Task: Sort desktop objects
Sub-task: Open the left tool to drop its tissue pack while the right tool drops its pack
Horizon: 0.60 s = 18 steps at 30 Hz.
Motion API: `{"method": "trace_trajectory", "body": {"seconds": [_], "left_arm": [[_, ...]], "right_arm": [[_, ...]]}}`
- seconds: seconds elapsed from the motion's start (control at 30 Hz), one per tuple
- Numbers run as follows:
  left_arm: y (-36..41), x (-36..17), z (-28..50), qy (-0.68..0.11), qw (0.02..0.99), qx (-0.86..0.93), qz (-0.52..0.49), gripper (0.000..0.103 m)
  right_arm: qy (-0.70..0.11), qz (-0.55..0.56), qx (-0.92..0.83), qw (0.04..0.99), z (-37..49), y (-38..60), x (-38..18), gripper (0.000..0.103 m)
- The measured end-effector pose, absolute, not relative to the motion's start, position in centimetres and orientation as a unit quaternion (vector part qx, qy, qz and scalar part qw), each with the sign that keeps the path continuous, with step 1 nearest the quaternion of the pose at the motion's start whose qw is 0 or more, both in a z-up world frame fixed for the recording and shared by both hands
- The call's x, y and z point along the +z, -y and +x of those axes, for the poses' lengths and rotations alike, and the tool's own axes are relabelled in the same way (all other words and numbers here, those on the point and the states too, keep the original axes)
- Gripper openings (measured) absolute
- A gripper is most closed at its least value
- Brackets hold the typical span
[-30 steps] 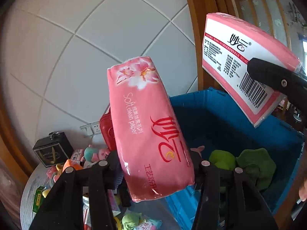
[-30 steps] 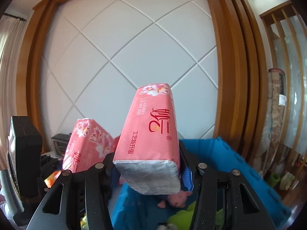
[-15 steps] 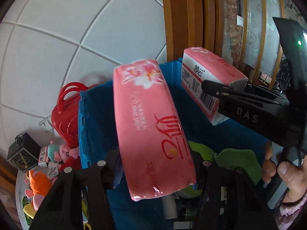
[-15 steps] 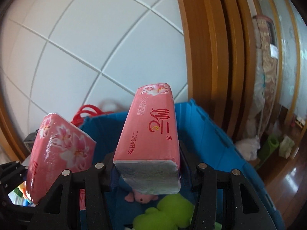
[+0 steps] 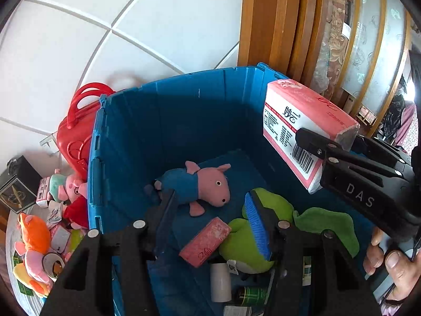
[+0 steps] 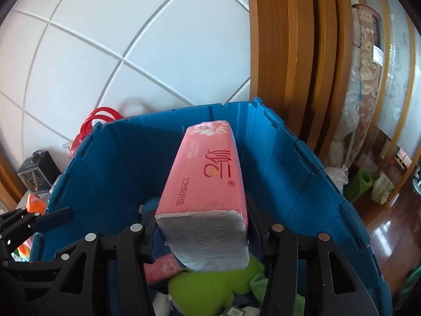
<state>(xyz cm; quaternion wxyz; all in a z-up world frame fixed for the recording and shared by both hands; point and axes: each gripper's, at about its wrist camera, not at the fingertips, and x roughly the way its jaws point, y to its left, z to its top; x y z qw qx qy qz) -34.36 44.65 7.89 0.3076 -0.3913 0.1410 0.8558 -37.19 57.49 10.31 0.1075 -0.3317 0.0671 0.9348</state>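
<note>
White tiled wall [image 5: 158, 21], wooden frame [image 6: 279, 52]. Your left hand-held gripper [image 5: 210, 213] hangs released over the blue bin [image 5: 126, 137], where one tissue pack [image 5: 205, 242] lies; your right hand-held gripper [image 6: 202, 226] clamps a second pack [image 6: 208, 181] above it.

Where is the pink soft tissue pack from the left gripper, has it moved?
Yes. The pink tissue pack left the left gripper, now open, and lies down on the floor of the blue plastic bin, beside the green plush.

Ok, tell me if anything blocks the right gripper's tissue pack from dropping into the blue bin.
Nothing visible blocks it. The tissue pack hangs over the open blue bin; below lie only a green plush and another pink pack.
</note>
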Motion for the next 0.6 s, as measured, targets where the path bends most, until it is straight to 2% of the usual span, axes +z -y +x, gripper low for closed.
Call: {"method": "trace_trajectory", "body": {"seconds": [0.13, 0.2, 0.27, 0.4, 0.6], "left_arm": [[-44.7, 7.8, -34.4, -0.145, 0.304, 0.858, -0.388, 0.052], [-44.8, 7.8, -34.4, -0.147, 0.302, 0.859, -0.387, 0.052], [-44.8, 7.8, -34.5, -0.146, 0.300, 0.859, -0.388, 0.052], [-44.7, 7.9, -34.5, -0.144, 0.295, 0.862, -0.386, 0.052], [-44.5, 8.6, -33.9, -0.153, 0.289, 0.869, -0.371, 0.052]], "right_arm": [[-0.068, -0.335, 0.933, 0.114, -37.3, -57.5, 10.2, 0.056], [-0.058, -0.326, 0.936, 0.117, -37.2, -57.2, 10.4, 0.064], [-0.045, -0.318, 0.939, 0.122, -37.0, -56.7, 10.6, 0.079], [-0.029, -0.313, 0.941, 0.127, -36.9, -56.1, 10.8, 0.082], [-0.029, -0.299, 0.945, 0.129, -36.5, -56.2, 11.4, 0.100]]}}
